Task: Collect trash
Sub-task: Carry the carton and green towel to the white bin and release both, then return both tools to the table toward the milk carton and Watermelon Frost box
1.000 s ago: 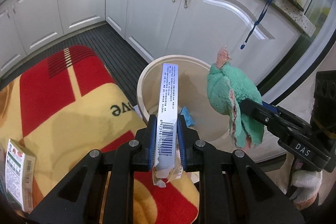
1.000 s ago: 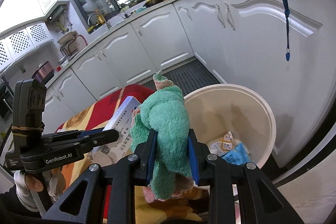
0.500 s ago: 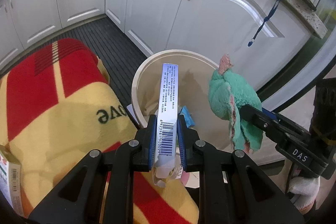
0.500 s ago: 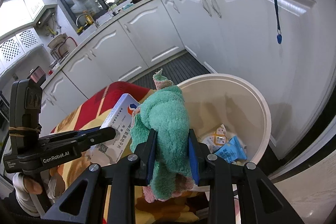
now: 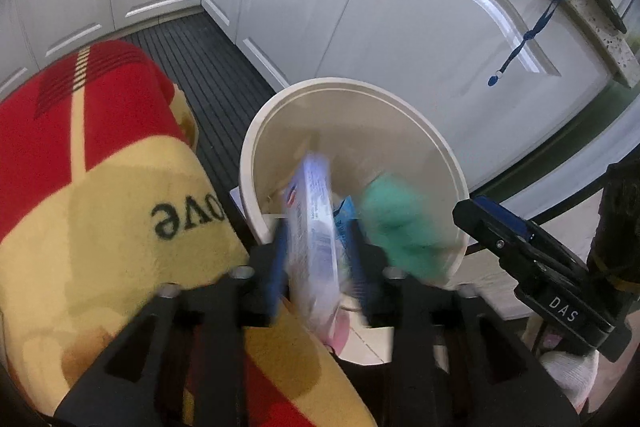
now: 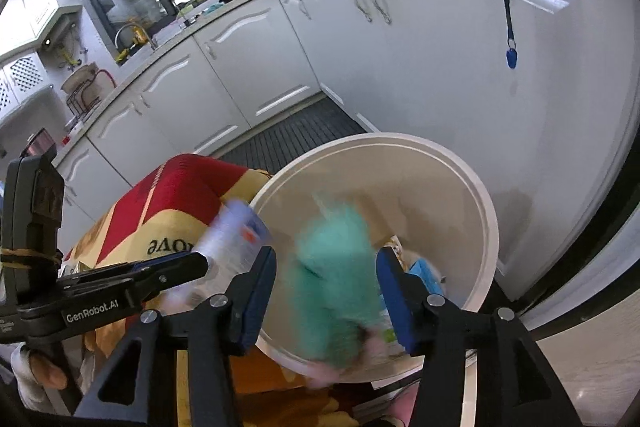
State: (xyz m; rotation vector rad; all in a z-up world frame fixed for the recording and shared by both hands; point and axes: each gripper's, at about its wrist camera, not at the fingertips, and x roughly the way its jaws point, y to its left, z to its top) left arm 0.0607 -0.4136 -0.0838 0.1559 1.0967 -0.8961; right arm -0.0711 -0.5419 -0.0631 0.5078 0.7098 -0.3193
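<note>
Nearby, white cabinets [image 5: 420,39] back a dark slatted floor [image 5: 208,67]

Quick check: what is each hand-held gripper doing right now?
Left hand-held gripper: jaws just opened, white box dropping free.
Right hand-held gripper: jaws just opened, green cloth loose between them.

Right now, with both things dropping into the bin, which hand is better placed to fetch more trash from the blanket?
Probably the left. Its tool stands open right beside the red and yellow blanket, the box falling free. The right tool, also open, sits over the bin, farther from the blanket.
</note>
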